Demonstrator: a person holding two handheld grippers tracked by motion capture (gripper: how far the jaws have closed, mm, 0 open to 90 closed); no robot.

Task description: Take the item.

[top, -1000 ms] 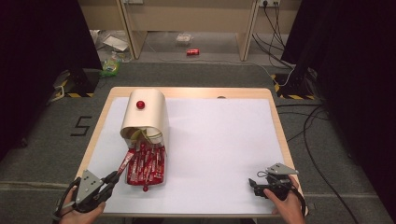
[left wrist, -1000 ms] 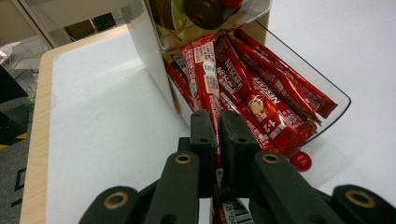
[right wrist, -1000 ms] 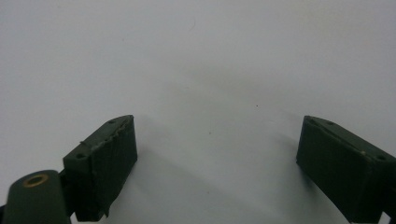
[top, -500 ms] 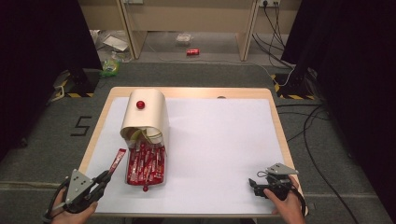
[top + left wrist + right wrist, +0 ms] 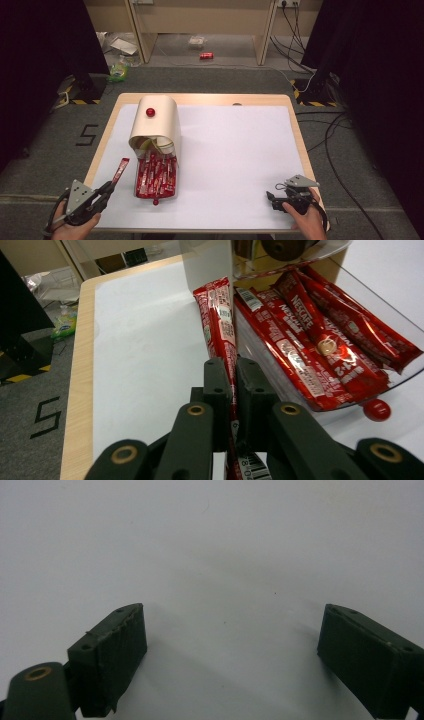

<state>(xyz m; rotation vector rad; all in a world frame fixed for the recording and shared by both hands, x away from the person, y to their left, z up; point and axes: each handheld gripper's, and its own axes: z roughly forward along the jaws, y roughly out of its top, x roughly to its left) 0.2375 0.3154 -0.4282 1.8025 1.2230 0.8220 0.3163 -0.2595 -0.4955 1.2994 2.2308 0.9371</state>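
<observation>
At the lower left of the high view, the left gripper (image 5: pixel 109 187) is held in a hand (image 5: pixel 75 227), and its jaws are clamped on one red sachet (image 5: pixel 120 170). The sachet is seen slanting up and to the right from the jaws, over the white sheet (image 5: pixel 235 150), just left of the clear tray (image 5: pixel 172 175). In the left gripper view the same sachet (image 5: pixel 220 325) is gripped near its lower end, and its far end is seen beside the tray wall (image 5: pixel 250 340).

More red sachets (image 5: pixel 156 172) are seen lying in the tray, which sits left of centre in the high view. A cream lid (image 5: pixel 155 122) with a red knob (image 5: pixel 150 112) is tipped over the tray's upper end. A small red ball (image 5: pixel 155 202) is seen at the tray's lower edge; whether it touches the tray cannot be told.

At the lower right, the right gripper (image 5: pixel 272 197) is held by the other hand (image 5: pixel 307 222) over bare sheet. In the right gripper view its jaws are spread wide apart, with nothing between them but white surface (image 5: pixel 225 555).

The table (image 5: pixel 107 130) is edged in pale wood.
</observation>
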